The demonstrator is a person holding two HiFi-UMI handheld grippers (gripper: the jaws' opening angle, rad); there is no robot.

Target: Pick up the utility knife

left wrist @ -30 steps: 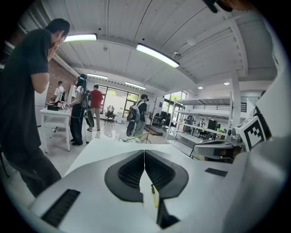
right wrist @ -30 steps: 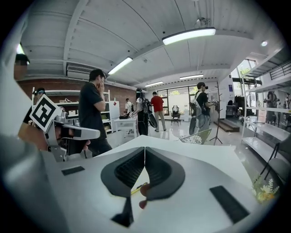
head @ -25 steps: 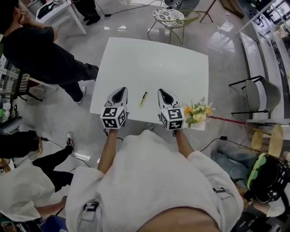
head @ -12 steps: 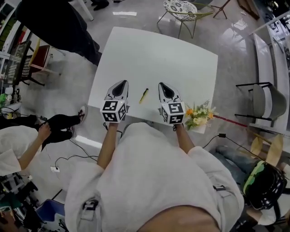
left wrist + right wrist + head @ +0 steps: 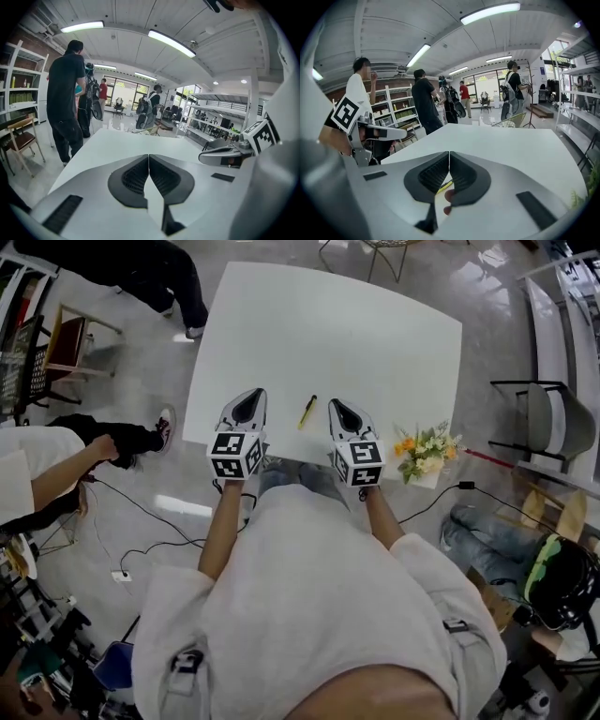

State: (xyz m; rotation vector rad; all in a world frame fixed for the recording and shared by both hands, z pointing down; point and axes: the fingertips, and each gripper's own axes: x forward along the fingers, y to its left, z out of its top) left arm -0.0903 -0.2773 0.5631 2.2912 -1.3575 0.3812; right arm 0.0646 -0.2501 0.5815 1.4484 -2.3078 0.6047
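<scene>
A slim yellow and black utility knife lies on the white table near its front edge, between my two grippers. My left gripper hovers just left of the knife, jaws shut and empty. My right gripper hovers just right of it, also shut with nothing held. In the right gripper view the jaws meet, and a sliver of the yellow knife shows below them. In the left gripper view my left gripper is shut over the bare tabletop, and the right gripper shows at the right.
A bunch of orange and white flowers sits at the table's near right corner. People stand left of the table, and one sits on the floor. A grey chair stands at the right. Cables run across the floor.
Both grippers have sunk toward the table's front edge, still shut. The knife has stayed where it lay. The people at the left have shifted.
</scene>
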